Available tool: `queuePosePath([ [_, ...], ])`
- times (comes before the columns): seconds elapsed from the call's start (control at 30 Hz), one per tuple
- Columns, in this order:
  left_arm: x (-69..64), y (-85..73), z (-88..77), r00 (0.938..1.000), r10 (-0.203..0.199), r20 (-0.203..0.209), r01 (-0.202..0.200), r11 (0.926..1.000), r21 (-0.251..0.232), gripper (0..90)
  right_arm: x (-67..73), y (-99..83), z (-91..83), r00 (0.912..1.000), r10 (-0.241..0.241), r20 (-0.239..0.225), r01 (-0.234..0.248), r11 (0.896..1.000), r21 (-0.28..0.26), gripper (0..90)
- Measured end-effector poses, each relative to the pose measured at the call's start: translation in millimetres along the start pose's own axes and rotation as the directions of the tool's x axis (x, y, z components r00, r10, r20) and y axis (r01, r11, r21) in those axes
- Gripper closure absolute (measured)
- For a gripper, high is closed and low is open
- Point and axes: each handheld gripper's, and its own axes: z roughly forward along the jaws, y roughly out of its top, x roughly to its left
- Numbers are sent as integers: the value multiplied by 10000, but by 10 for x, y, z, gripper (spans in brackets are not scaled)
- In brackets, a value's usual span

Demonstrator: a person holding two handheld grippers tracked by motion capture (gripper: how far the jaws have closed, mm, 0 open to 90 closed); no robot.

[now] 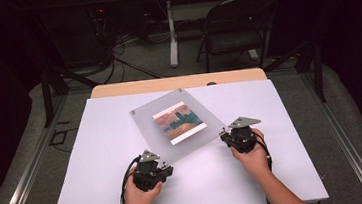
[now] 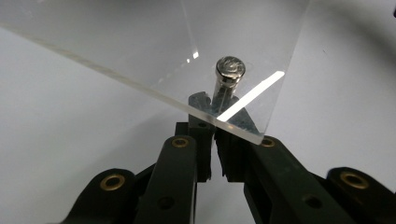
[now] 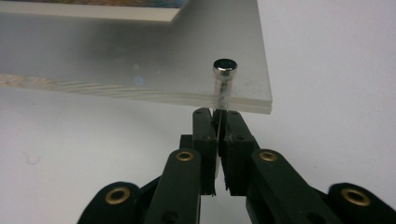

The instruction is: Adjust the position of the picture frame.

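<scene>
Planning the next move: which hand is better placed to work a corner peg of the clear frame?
Right, probably. The right tool sits squarely under its peg with the frame level; the left tool meets its peg at a tilted corner.

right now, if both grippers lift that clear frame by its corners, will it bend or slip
Probably stiff: the frame looks like thick clear sheets with straight edges, so it shouldn't sag. Slippery perhaps, as its faces are glossy. The fingers seem to pinch the metal post under the corner, so it may pivot there.
</scene>
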Motion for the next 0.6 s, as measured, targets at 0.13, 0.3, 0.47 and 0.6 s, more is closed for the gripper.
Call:
queuePosePath([
  [0.13, 125, 25, -51, 9997, -196, -157, 194, 9997, -136, 847, 78, -14, -73, 9998, 69, -194, -69, 10000, -26, 855],
  [0.3, 267, 49, -95, 9986, -410, -329, 400, 9987, -322, 846, 196, -43, -144, 9990, 129, -427, -133, 9999, -95, 854],
  [0.47, 427, 51, -114, 9964, -727, -436, 704, 9961, -533, 841, 333, -98, -203, 9976, 135, -679, -140, 9999, -76, 853],
  [0.6, 449, 76, -85, 9969, -698, -360, 678, 9962, -537, 838, 361, -123, -211, 9975, 147, -688, -152, 9999, -72, 853],
])
